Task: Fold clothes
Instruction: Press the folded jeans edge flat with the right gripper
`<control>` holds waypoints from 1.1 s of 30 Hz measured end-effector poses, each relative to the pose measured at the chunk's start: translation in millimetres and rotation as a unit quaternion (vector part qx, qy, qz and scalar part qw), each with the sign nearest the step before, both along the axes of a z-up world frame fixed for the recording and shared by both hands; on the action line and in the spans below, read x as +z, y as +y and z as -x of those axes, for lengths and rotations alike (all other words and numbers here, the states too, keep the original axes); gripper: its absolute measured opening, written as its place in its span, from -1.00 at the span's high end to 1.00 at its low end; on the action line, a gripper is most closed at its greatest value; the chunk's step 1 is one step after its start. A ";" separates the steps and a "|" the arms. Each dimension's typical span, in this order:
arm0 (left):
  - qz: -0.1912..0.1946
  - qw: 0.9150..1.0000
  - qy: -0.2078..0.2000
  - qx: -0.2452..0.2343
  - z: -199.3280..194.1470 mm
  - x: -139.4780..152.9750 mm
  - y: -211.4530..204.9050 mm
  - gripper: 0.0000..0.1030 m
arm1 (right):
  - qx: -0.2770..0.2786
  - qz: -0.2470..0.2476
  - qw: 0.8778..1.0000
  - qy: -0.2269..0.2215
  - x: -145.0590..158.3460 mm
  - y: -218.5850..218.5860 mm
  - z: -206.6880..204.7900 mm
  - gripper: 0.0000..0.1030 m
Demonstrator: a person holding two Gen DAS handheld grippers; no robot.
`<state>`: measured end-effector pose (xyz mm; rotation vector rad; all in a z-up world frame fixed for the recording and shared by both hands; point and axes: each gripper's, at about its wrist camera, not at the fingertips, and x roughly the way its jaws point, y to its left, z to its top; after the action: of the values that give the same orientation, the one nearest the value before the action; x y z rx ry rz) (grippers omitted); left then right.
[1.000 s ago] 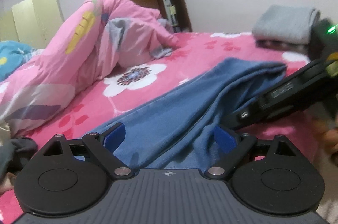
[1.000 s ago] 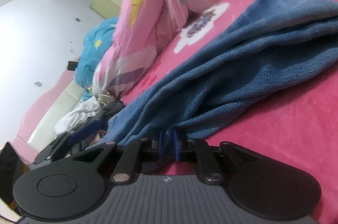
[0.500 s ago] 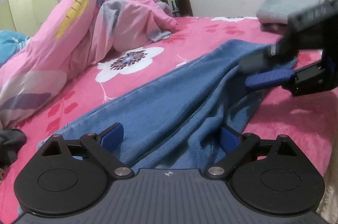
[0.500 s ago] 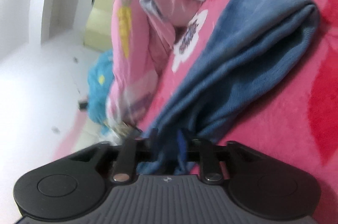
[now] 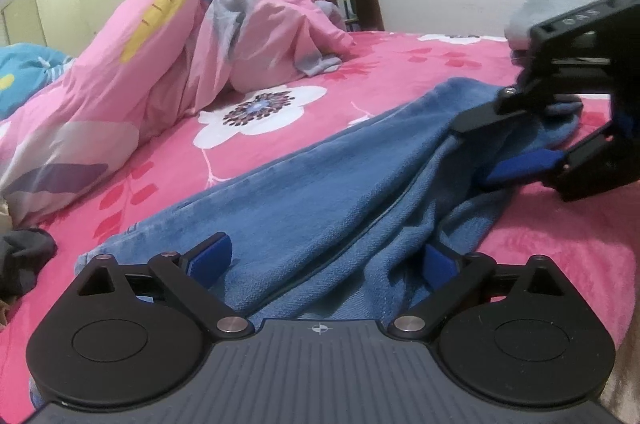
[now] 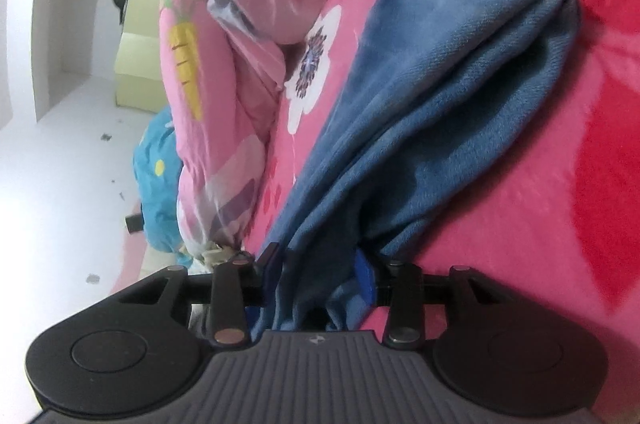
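Pink floral bed (image 5: 460, 60); blue garment (image 5: 320, 192) between spread left hand-held gripper (image 5: 324, 256); right hand-held gripper (image 6: 320, 264) parted; no legible writing.

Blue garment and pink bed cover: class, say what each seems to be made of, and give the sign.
Blue garment: soft knit, probably fleece or terry; matt, fuzzy nap, limp folds.
Pink bed cover: plush, likely velvety fleece; short pile with a faint sheen.

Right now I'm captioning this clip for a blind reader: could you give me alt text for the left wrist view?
A blue garment lies stretched across a pink floral bed, with the open left tongs straddling its near end. At right, the right tongs are open around its far end. A pink duvet is heaped behind.
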<state>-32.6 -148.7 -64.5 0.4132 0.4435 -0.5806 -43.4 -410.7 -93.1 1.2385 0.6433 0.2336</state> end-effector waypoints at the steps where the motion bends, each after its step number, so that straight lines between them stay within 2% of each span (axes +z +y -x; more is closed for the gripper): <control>1: 0.001 1.000 0.000 0.003 -0.1 1.2 0.0 -0.91 | 0.001 -0.002 1.000 0.002 -2.1 0.7 -4.6 0.17; 3: 0.004 1.000 -0.004 0.012 -0.3 3.3 0.2 -0.90 | -0.002 0.000 1.000 0.005 -4.2 2.1 -10.0 0.22; 5: 0.004 1.000 -0.005 0.015 -0.7 3.5 0.1 -0.90 | -0.005 0.005 1.000 -0.001 -2.8 4.2 -12.4 0.49; 6: 0.002 1.000 -0.007 0.016 -0.6 3.1 -0.6 -0.91 | -0.005 0.007 1.000 -0.009 0.0 4.8 -11.8 0.79; 10: -0.019 0.999 -0.029 0.018 3.6 1.3 -5.0 -0.91 | -0.010 0.029 0.998 -0.049 20.8 4.8 1.3 0.92; 13: -0.049 0.997 -0.057 0.021 7.6 -1.7 -8.4 -0.91 | -0.009 0.041 0.997 -0.061 27.4 1.4 11.2 0.96; 18: -0.058 0.996 -0.064 0.017 8.1 -5.4 -8.5 -0.91 | -0.006 0.044 0.998 -0.037 7.4 0.0 21.5 0.96; 23: -0.050 0.997 -0.050 0.014 3.2 -3.2 -5.4 -0.92 | 0.023 0.070 0.992 -0.100 22.0 7.7 43.3 0.97; 28: -0.050 0.997 -0.052 0.016 4.9 -2.8 -5.9 -0.91 | 0.085 0.131 0.986 -0.061 11.0 30.0 22.7 0.97; 31: -0.039 0.997 -0.058 0.014 10.0 3.6 0.0 -0.87 | 0.092 0.161 0.982 -0.049 1.7 42.4 3.1 1.00; 33: -0.026 0.997 -0.068 0.006 16.2 10.6 7.6 -0.87 | 0.088 0.160 0.982 -0.051 0.3 43.4 -1.7 1.00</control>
<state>-48.7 -141.2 -53.8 0.4973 0.3305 -0.5272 -41.7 -367.3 -92.8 0.8556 0.6723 0.3245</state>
